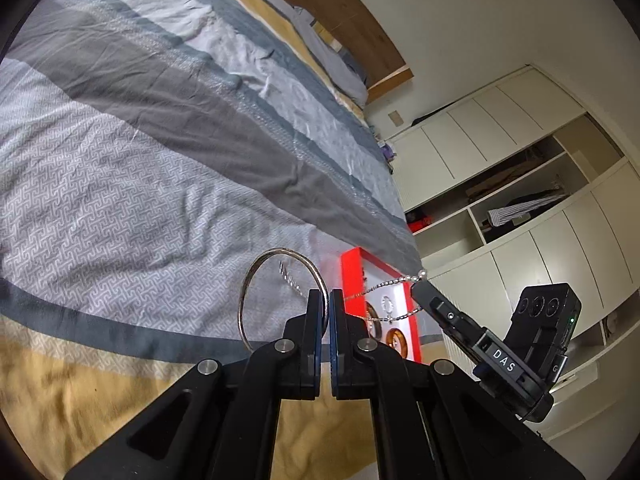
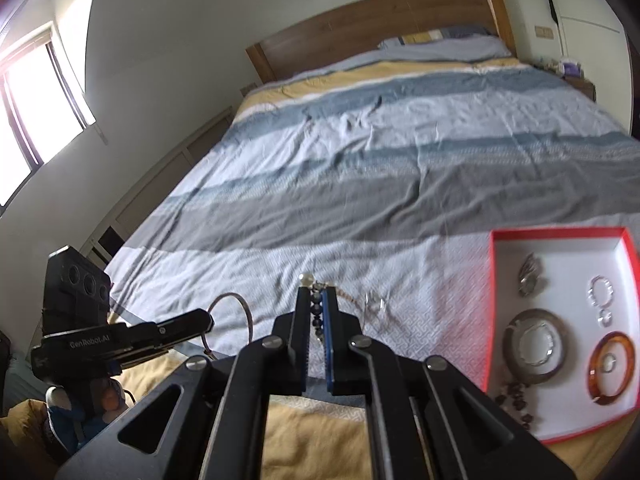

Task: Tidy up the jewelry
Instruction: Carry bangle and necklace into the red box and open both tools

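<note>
Here the left gripper [image 1: 329,300] holds a thin silver bangle [image 1: 256,276] between its fingers [image 1: 314,320], which are closed narrowly on the rim of the ring. The bangle stands upright above the bed cover [image 1: 140,168], and most of its loop lies to the left of the fingers. In the right wrist view the same gripper [image 2: 210,318] comes in from the left side with the bangle [image 2: 240,304] at its tip.

The right gripper [image 2: 316,296] is closed on a beaded chain [image 2: 317,314]; dark beads run down between the two fingers [image 2: 332,320] and a pale pearl-like bead [image 2: 307,279] sits just above the tips. In the left wrist view the chain [image 1: 384,285] stretches from the tip of the right gripper [image 1: 420,286] over the red box.

The red box [image 2: 493,280] with a white inside lies on the bed, to the right of both grippers. Inside it there are a large grey ring [image 2: 534,346], an amber bangle [image 2: 611,367], a small clear bracelet [image 2: 600,290], a silver piece [image 2: 530,274] and some dark beads [image 2: 516,394] near the front wall. A small shiny item [image 2: 374,302] lies on the cover between the right gripper and the box; what it is, I cannot tell. A wooden headboard [image 2: 372,20] stands at the far end of the bed.
</note>
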`<state>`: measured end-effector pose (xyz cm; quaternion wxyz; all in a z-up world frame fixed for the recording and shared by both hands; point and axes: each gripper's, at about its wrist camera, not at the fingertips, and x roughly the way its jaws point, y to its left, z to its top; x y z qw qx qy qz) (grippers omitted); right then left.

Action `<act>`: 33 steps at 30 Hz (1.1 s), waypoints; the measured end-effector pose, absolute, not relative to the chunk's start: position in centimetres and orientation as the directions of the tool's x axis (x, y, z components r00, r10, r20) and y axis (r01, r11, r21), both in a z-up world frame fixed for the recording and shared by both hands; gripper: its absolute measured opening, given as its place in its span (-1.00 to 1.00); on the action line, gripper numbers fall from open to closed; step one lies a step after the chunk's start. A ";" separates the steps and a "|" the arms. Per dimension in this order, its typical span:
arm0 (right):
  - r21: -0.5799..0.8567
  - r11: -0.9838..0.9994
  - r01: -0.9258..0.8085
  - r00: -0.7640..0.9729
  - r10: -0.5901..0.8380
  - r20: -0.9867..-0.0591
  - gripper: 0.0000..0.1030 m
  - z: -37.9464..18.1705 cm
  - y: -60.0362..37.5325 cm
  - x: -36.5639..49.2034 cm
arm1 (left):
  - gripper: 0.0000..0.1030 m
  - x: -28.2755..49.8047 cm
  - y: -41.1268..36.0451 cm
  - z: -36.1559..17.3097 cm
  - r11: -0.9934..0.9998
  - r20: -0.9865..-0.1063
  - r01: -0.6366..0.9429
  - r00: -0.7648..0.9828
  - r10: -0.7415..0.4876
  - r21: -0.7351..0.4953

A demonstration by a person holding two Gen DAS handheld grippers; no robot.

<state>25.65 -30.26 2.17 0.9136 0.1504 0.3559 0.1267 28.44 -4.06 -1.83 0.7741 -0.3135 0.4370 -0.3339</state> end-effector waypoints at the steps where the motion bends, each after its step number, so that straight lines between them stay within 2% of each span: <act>1: 0.360 0.924 -0.127 0.722 0.335 -0.605 -0.91 2.9 -30.3 25.2 | -0.94 28.1 -4.1 -1.3 0.579 -0.463 0.250 0.397 -0.792 -0.776; 12: 0.320 0.940 -0.118 0.791 0.284 -0.542 -0.91 8.4 -32.0 20.7 | -0.94 24.8 -6.7 2.8 0.548 -0.422 0.331 0.383 -0.822 -0.768; 20: 0.280 0.958 -0.060 0.837 0.201 -0.509 -0.91 11.5 -36.6 18.3 | -0.94 23.9 -12.7 4.8 0.504 -0.400 0.410 0.316 -0.861 -0.760; 26: 0.264 0.964 -0.009 0.846 0.148 -0.511 -0.91 11.5 -41.0 18.4 | -0.94 24.7 -18.6 4.8 0.475 -0.403 0.448 0.251 -0.880 -0.758; 33: 0.261 0.964 0.046 0.831 0.108 -0.546 -0.91 8.5 -46.3 21.6 | -0.94 27.5 -25.7 2.8 0.473 -0.439 0.461 0.186 -0.879 -0.751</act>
